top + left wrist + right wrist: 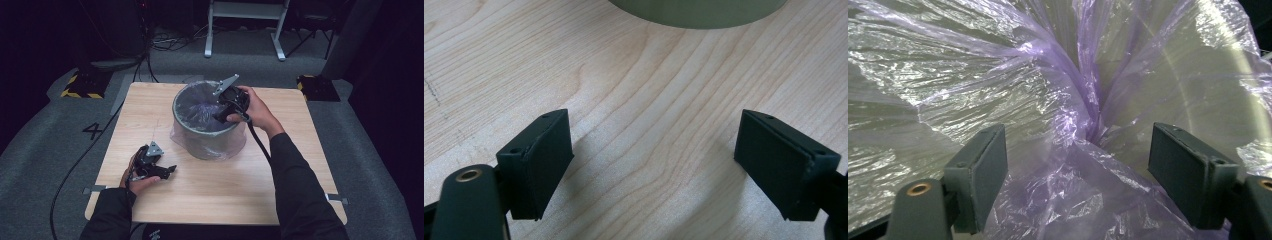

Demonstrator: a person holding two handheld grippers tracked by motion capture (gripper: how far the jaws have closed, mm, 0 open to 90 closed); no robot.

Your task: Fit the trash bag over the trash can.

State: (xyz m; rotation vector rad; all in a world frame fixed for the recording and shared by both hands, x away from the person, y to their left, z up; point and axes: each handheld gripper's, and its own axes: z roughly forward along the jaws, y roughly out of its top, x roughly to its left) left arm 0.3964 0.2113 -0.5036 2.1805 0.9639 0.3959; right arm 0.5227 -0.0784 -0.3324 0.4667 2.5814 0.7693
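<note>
A round grey-green bin (216,145) stands at the middle of the wooden table (280,180), lined with a thin, crinkled purple plastic bag (197,107). My right gripper (220,117) reaches over the bin's right rim and points down into it. In the right gripper view, my right gripper (1078,175) is open, and the bag (1068,120) bunches in folds beyond the jaws without being pinched. My left gripper (171,170) lies low on the table, in front of the bin and to its left. In the left gripper view, my left gripper (654,170) is open over bare wood, with the bin's base (696,12) ahead.
The bag's edge spills over the bin's outer wall (181,134) onto the table. Black cables (75,165) run across the grey floor at left. Yellow-and-black striped blocks (80,86) sit off the far corners. A white frame's legs (245,30) stand behind.
</note>
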